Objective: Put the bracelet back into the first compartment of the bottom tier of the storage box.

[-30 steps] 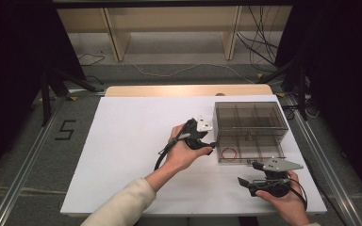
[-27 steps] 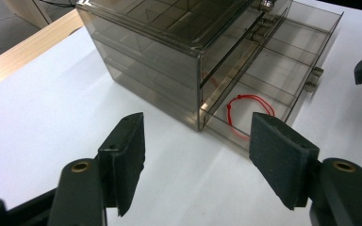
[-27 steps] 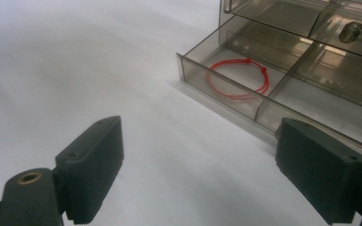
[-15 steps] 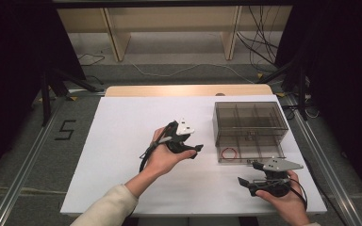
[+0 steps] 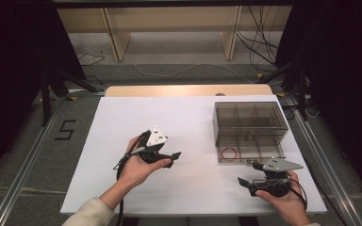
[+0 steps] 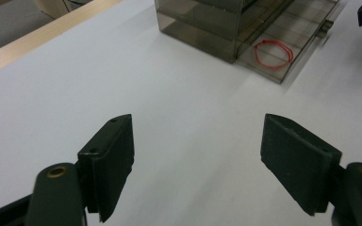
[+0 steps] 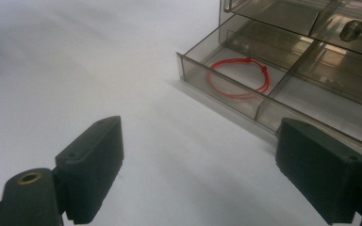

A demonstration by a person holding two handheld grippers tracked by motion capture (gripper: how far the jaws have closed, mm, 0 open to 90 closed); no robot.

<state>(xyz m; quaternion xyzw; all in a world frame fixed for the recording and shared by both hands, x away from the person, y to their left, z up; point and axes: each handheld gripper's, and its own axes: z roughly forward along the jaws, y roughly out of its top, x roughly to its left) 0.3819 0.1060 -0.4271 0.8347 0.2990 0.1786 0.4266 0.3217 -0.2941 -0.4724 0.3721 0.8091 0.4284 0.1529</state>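
White table (image 5: pixel 122 188) | left claw (image 5: pixel 173 158) just opening, empty | right claw (image 5: pixel 243 182) apart | drawer (image 7: pixel 245 101) cut off

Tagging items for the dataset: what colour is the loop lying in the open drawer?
Red. The loop shows best in the right gripper view, in the pulled-out drawer's left front compartment.

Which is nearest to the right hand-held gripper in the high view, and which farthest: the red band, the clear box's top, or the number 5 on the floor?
From the right hand-held gripper:
1. Red band, just beyond it, in the open drawer's left compartment.
2. Clear box's top, farther back on the table's right side.
3. Number 5, on the floor far off to the left of the table.
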